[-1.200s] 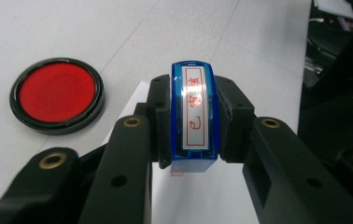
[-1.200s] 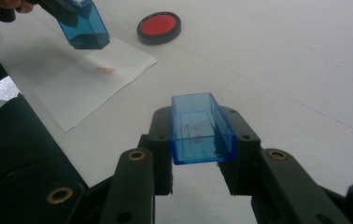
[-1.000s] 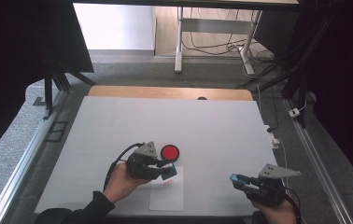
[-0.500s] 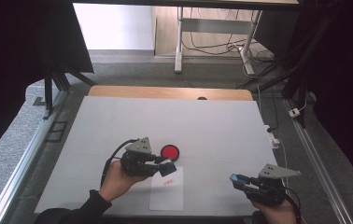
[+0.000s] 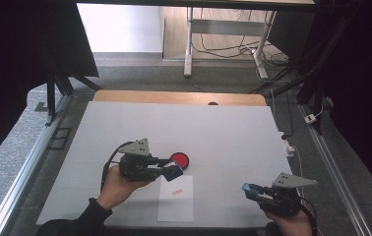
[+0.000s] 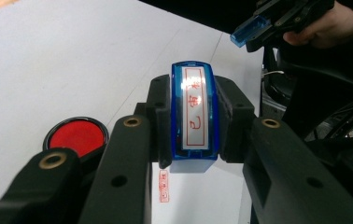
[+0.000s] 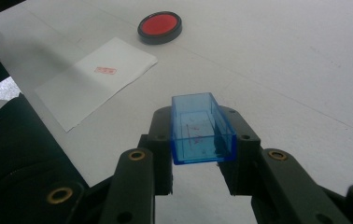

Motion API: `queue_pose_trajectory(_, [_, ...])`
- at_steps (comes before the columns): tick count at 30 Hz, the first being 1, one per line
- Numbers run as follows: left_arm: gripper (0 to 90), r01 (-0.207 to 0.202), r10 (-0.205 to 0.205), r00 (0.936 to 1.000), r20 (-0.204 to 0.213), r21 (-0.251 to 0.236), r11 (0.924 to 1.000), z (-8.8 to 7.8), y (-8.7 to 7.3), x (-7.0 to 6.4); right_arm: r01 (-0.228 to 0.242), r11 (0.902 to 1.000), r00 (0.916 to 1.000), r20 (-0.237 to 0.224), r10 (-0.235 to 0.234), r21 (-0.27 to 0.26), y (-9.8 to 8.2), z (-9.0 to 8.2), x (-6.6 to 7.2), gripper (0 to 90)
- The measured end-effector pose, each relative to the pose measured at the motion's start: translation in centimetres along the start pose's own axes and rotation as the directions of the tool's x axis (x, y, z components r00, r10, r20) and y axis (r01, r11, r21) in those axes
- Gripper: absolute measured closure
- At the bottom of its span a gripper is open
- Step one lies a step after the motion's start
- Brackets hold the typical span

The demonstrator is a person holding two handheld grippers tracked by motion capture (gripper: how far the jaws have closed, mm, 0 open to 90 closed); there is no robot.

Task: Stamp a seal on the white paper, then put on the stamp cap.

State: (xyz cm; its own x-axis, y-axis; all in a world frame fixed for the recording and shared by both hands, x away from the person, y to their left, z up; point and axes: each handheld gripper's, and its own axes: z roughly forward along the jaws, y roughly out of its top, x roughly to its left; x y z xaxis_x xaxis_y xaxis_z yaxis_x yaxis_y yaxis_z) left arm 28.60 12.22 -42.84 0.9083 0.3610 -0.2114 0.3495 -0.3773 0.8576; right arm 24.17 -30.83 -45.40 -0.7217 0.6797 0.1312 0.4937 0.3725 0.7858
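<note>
My left gripper [image 5: 174, 172] [image 6: 194, 123] is shut on a blue stamp [image 6: 193, 116] with a white label in red characters, held a little above the table beside the red ink pad [image 5: 179, 160] [image 6: 77, 135]. Below it lies a white paper sheet [image 5: 176, 197] [image 7: 95, 79] bearing a red stamp print [image 5: 175, 191] [image 7: 104, 71] [image 6: 164, 185]. My right gripper [image 5: 251, 189] [image 7: 202, 140], at the front right, is shut on the stamp's clear blue cap [image 7: 201, 133] [image 5: 250, 188], open side up. The ink pad [image 7: 159, 26] sits beyond the sheet in the right gripper view.
The white table [image 5: 223, 132] has a wooden strip [image 5: 174, 97] along its far edge. A desk frame and cables [image 5: 233, 39] stand on the floor beyond. A power strip [image 5: 287, 145] hangs at the table's right edge.
The left gripper has lifted with the stamp and shifted slightly left off the paper, leaving the red print uncovered. The right gripper has stayed put.
</note>
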Motion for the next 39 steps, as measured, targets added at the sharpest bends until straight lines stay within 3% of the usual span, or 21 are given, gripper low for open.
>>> queue_pose_trajectory(22, [70.1, -0.01, 0.011, 0.9996, 0.025, -0.001, 0.9999, 0.0, -0.1, 0.0, 0.006, 0.9995, 0.9998, -0.02, -0.007, -0.032, 0.4, 0.0, 0.3, 68.2])
queue_pose_trajectory(39, [70.1, -0.024, 0.024, 0.999, 0.037, -0.002, 0.9997, 0.1, -0.2, 0.0, 0.075, 0.9968, 0.9931, -0.089, -0.077, -0.026, 2.0, 1.4, 1.9, 68.2])
